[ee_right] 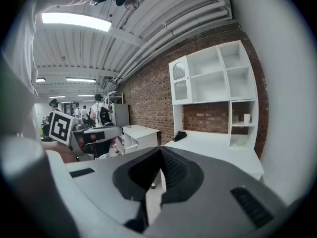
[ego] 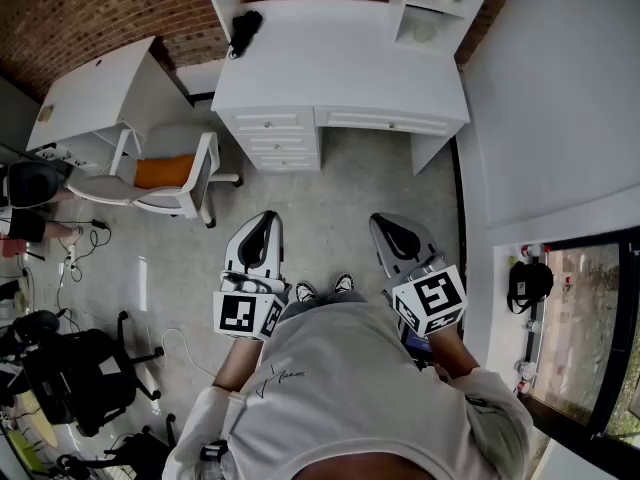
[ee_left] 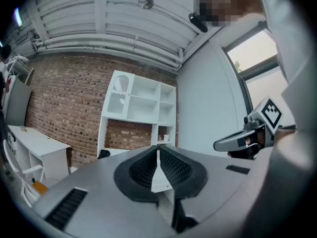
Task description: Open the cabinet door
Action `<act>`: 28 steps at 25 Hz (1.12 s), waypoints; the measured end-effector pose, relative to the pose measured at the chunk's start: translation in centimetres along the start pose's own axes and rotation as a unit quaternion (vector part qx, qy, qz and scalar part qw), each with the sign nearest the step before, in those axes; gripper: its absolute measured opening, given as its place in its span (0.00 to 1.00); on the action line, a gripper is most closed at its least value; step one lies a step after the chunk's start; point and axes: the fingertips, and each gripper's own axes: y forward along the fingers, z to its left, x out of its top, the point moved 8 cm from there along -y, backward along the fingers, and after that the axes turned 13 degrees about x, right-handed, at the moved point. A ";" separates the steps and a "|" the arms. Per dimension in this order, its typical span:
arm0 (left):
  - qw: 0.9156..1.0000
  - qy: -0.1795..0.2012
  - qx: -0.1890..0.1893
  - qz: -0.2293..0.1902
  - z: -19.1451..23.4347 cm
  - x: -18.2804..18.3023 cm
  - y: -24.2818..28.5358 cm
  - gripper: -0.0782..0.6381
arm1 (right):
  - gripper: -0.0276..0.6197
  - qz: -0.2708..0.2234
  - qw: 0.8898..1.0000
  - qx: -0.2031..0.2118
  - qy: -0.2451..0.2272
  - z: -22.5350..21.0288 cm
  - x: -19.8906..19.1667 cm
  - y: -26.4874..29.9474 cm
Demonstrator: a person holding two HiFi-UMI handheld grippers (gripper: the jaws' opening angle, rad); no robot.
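The white desk (ego: 340, 68) with a shelf unit (ee_right: 215, 95) stands against the brick wall, well ahead of me. The cabinet door (ee_right: 181, 81) is the arched panel at the unit's upper left, and it is closed; the left gripper view shows this cabinet door (ee_left: 121, 90) too. My left gripper (ego: 262, 223) and right gripper (ego: 385, 226) are held side by side over the floor, far from the desk. The jaws of the left gripper (ee_left: 158, 150) meet with nothing between them. The right gripper (ee_right: 161, 150) is likewise shut and empty.
Drawers (ego: 275, 138) fill the desk's left side. A black object (ego: 245, 26) lies on the desktop and a cup (ee_right: 246, 118) stands on a shelf. A white chair with an orange cushion (ego: 165, 173), a second white desk (ego: 95, 93) and a black office chair (ego: 75, 378) are at the left.
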 end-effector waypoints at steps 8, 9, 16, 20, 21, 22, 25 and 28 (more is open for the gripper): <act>0.999 -0.031 0.024 0.009 -1.4 -1.0 0.5 0.15 | 0.08 -0.003 1.000 0.001 0.001 -1.5 -0.5 -1.1; 0.999 -0.032 0.025 0.010 -1.6 -1.1 0.6 0.15 | 0.08 -0.005 1.000 0.002 0.003 -1.8 -0.5 -1.2; 0.999 -0.028 0.029 0.018 -2.8 -1.1 1.1 0.15 | 0.08 -0.033 0.999 0.031 0.026 -3.0 -0.8 -1.8; 0.999 -0.025 0.036 0.015 -3.0 -1.0 1.4 0.15 | 0.08 -0.027 0.998 0.047 0.026 -3.4 -1.1 -1.4; 0.999 -0.026 0.038 0.015 -2.8 -1.2 1.6 0.15 | 0.08 -0.026 0.998 0.050 0.027 -3.6 -1.1 -1.1; 0.999 -0.029 0.040 0.016 -2.6 -1.4 1.9 0.15 | 0.08 -0.025 0.998 0.052 0.028 -3.8 -1.2 -0.7; 0.998 -0.041 0.041 0.019 -2.1 -2.0 2.8 0.15 | 0.09 -0.026 0.997 0.068 0.026 -4.3 -1.0 0.6; 0.998 -0.044 0.038 0.017 -1.2 -2.2 4.4 0.15 | 0.09 -0.026 0.996 0.081 0.019 -5.1 -0.4 2.3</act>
